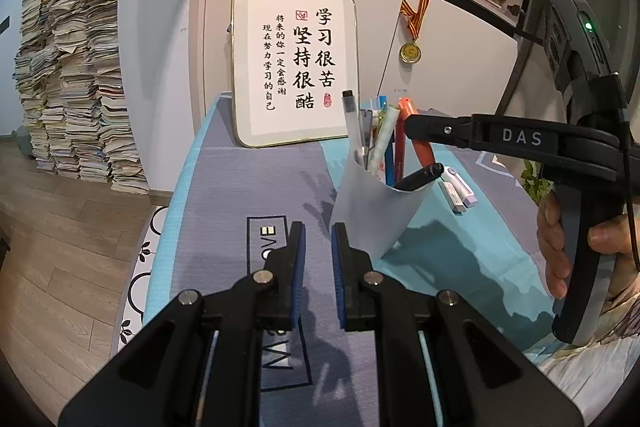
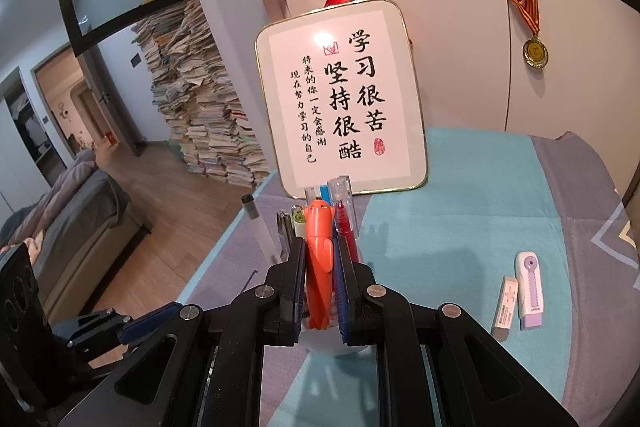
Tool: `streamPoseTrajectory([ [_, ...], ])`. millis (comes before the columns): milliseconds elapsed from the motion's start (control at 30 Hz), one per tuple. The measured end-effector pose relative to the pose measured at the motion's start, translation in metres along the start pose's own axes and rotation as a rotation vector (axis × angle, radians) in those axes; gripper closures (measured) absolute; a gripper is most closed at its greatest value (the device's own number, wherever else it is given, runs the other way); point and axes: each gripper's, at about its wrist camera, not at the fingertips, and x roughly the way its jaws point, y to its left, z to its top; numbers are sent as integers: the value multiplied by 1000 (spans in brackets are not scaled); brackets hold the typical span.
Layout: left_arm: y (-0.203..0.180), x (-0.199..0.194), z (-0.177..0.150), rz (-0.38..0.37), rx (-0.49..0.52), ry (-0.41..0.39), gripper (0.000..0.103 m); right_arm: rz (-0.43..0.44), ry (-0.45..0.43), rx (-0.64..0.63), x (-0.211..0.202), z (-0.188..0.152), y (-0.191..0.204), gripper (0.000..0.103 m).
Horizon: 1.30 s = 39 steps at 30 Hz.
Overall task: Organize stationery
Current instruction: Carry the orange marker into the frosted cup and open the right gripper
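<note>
A pale grey pen cup (image 1: pixel 372 211) stands on the blue and grey mat, holding several pens, a black marker (image 1: pixel 420 177) and a clear pen with a black cap (image 1: pixel 352 123). My right gripper (image 2: pixel 319 259) is shut on an orange pen (image 2: pixel 319 251) standing upright in the cup; in the left wrist view the orange pen (image 1: pixel 420 147) shows under the right gripper (image 1: pixel 416 129). My left gripper (image 1: pixel 318 231) is slightly open and empty, just left of the cup's base. A white eraser (image 2: pixel 506 307) and a purple-white correction tape (image 2: pixel 529 289) lie on the mat to the right.
A framed calligraphy sign (image 1: pixel 294 63) leans against the white cabinet behind the cup. A medal (image 1: pixel 410 51) hangs on the cabinet. Tall paper stacks (image 1: pixel 76 75) stand on the wooden floor left of the table. The table's left edge (image 1: pixel 188 163) is near.
</note>
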Motion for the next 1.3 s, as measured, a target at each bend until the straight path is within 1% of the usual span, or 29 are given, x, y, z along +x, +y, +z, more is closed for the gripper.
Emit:
streamPoseTrajectory([
  [300,-2,1,-1,-2,4,5,92,5,7,9,2,-1,-2,88],
  [500,-5,2,-1,-3,7,12,89,13,-19,10,0,1,-1,88],
  [700,-7,3,-1,-3,14,15,89,9,17,12,5,-1,-3,88],
  [1133,-13,3,-2,-3,24,23,89,-1,28,22,1,-4,-5,88],
  [1233,-14,3,-2,-2,26,23,89,3,40,27,2,-5,-6,88],
  [1300,-16,4,-2,-2,28,25,87,3,56,34,2,-6,-7,88],
])
